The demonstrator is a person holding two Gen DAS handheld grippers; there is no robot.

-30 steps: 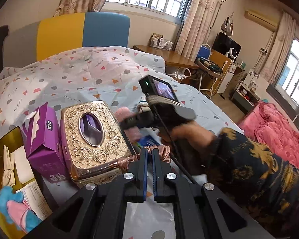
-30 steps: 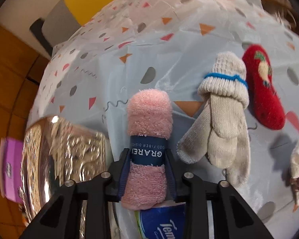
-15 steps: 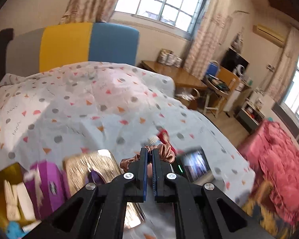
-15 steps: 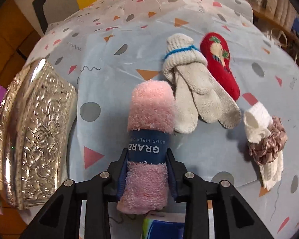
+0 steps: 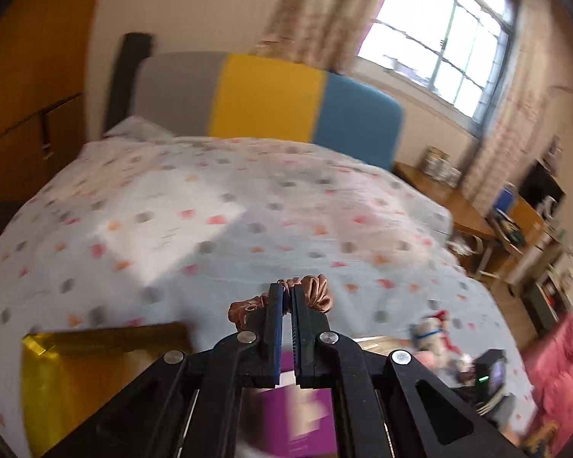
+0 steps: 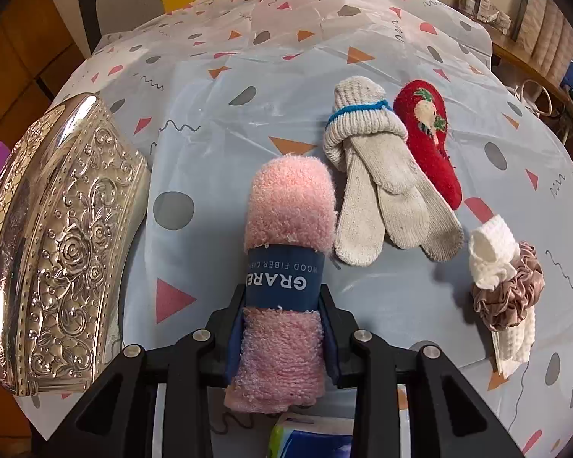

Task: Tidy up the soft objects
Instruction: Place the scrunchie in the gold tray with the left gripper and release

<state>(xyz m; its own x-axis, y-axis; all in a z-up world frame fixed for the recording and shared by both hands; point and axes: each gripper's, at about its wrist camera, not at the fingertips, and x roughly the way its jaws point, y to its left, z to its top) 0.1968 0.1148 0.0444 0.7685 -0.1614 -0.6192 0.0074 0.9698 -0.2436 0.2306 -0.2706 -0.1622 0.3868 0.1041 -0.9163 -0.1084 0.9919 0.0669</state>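
I hold two grippers over a bed (image 6: 363, 26) covered in a pale sheet with coloured triangles and dots.

My left gripper (image 5: 284, 297) is clamped tight on a brown satin scrunchie (image 5: 317, 290), whose ruffles bulge out on both sides of the closed jaws, raised clear of the sheet. This view is smeared by motion. At 7 o'clock below it sits a yellow container (image 5: 72, 374), and a purple box (image 5: 305, 420) shows between the gripper's arms at 6 o'clock.

My right gripper (image 6: 282, 328) grips a rolled pink towel (image 6: 286, 229) with a dark blue paper band, the pads pressing its lower half. The roll points toward 12 o'clock above the sheet.

Around it: an ornate gold box (image 6: 57, 248) at 9 o'clock, a pair of grey knit gloves (image 6: 378, 191) at 1 o'clock, a red fuzzy item (image 6: 428, 141) just beside them, and at 3 o'clock a white cloth (image 6: 492, 255) touching a second, mauve scrunchie (image 6: 512, 297).

I judge both hands are mid-carry. The next move calls for taking each soft thing over to its container and letting go inside it; the yellow container may be the target, though I cannot be sure.

Hidden or unclear: the yellow container's contents are blurred. A blue packet (image 6: 309, 439) is cut off at the bottom edge.
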